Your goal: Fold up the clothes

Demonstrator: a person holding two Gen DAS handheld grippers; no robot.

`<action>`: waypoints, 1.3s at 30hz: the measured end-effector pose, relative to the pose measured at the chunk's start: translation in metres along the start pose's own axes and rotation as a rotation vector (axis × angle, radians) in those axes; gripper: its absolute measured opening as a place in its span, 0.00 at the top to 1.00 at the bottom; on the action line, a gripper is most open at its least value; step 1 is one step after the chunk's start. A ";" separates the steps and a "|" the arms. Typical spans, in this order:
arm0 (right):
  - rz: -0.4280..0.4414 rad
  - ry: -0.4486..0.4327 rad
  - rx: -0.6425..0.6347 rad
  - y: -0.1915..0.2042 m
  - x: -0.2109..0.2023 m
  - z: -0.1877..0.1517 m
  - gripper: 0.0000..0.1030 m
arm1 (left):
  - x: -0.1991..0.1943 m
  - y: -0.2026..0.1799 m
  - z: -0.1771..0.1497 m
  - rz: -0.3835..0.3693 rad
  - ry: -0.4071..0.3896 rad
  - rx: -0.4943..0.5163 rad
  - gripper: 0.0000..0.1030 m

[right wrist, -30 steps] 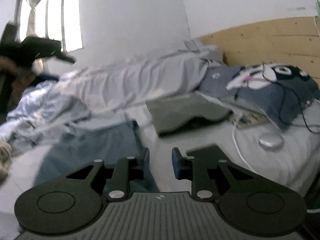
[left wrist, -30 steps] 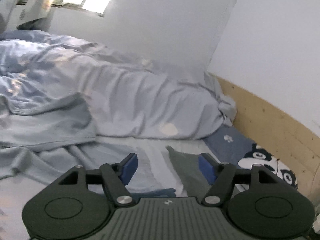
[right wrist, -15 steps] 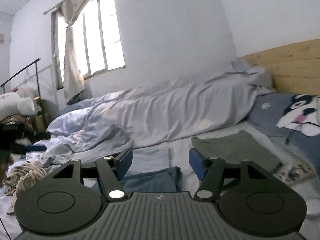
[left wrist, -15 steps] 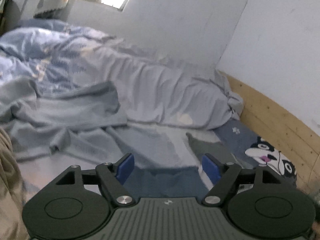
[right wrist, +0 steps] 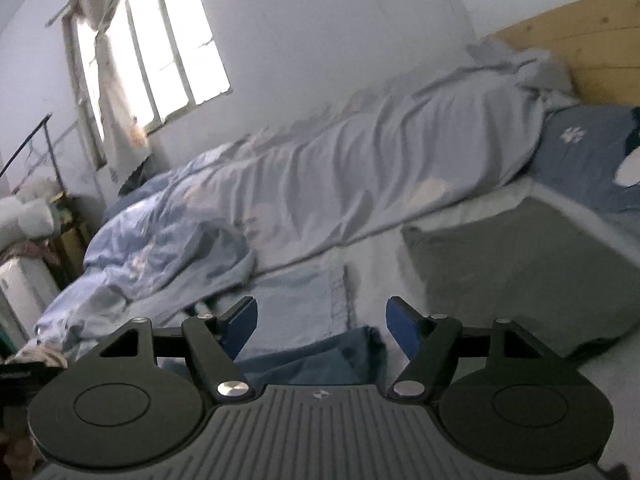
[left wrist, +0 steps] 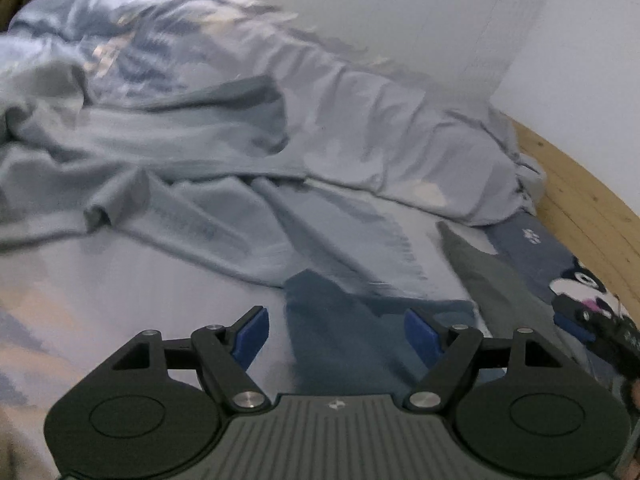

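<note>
1. Two claws hang over the bed, each looking forward along its own fingers.
2. The left gripper [left wrist: 336, 330] has its blue pads spread wide with nothing pinched between them; they hover clear of the cloth.
3. Left of that claw lies bare pale sheet [left wrist: 120, 280]; beyond it the rumpled blue quilt [left wrist: 200, 92] is heaped against the wall.
4. Straight ahead of it, just past the pads, lies the dark blue garment [left wrist: 352, 344], flat on the bed.
5. Right of it sits a folded grey garment [left wrist: 492, 280], and further right a panda pillow [left wrist: 580, 280] against the wooden headboard [left wrist: 580, 200].
6. The right gripper [right wrist: 320, 326] is opening its jaws, nothing between them.
7. Just below and ahead of it lies the dark blue garment [right wrist: 320, 360]; to its right lies the folded grey garment [right wrist: 520, 272].
8. Far left of it, a bright window [right wrist: 160, 52].
</note>
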State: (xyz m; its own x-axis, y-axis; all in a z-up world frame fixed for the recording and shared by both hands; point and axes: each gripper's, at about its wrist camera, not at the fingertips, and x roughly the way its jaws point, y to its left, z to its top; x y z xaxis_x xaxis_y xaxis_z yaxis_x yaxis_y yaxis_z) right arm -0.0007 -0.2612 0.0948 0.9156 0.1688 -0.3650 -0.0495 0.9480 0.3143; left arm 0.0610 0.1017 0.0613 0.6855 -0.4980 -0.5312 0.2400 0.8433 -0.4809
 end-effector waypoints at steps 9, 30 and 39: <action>0.107 0.077 0.014 -0.025 0.049 -0.004 0.28 | 0.054 0.027 -0.004 -0.089 0.093 -0.019 0.33; 0.135 0.340 0.010 -0.063 0.105 -0.016 0.28 | 0.081 0.054 0.006 -0.240 0.129 -0.075 0.72; 0.167 0.373 -0.094 -0.051 0.123 -0.024 0.27 | 0.087 0.050 0.005 -0.261 0.130 -0.073 0.72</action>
State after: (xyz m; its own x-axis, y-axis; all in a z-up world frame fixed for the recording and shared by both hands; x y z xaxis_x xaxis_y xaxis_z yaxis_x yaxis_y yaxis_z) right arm 0.1043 -0.2821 0.0128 0.6859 0.3916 -0.6134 -0.2367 0.9171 0.3208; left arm 0.1365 0.1012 -0.0055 0.5119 -0.7217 -0.4659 0.3428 0.6689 -0.6596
